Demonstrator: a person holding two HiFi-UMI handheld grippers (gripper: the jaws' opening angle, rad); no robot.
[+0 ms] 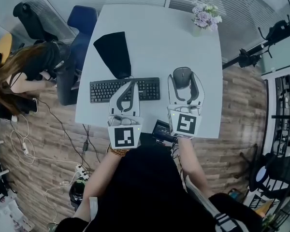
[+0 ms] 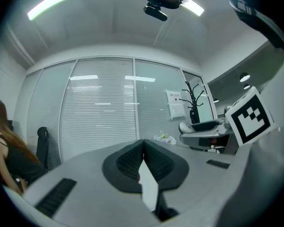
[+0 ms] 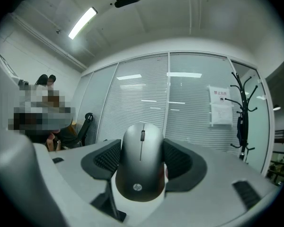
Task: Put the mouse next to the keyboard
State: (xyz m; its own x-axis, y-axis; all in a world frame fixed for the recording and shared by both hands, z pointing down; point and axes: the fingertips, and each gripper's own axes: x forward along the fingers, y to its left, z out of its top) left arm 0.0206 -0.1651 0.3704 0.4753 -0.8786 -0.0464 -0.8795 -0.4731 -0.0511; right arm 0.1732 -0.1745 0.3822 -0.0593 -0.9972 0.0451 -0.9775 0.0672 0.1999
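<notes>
1. The right gripper (image 1: 185, 82) is clamped on the grey mouse (image 3: 142, 167), with one pad against each side (logo end toward the camera).
2. The mouse is just right of the black keyboard (image 1: 104, 90), over the white table (image 1: 150, 37). I cannot tell whether it touches the tabletop.
3. The left gripper (image 1: 132, 86) hovers over the keyboard's right half, jaws pressed together and empty.

Soft, even light falls from overhead; the white surface (image 1: 154, 42) is nearly washed out in my head view, with only faint shadows. Ceiling light strips (image 2: 52, 3) flare in both gripper views. Every picture bulges fisheye-style and darkens at the corners. The mouse (image 3: 142, 164) is sharp; my left claw (image 2: 143, 148), close to the lens, looks soft
</notes>
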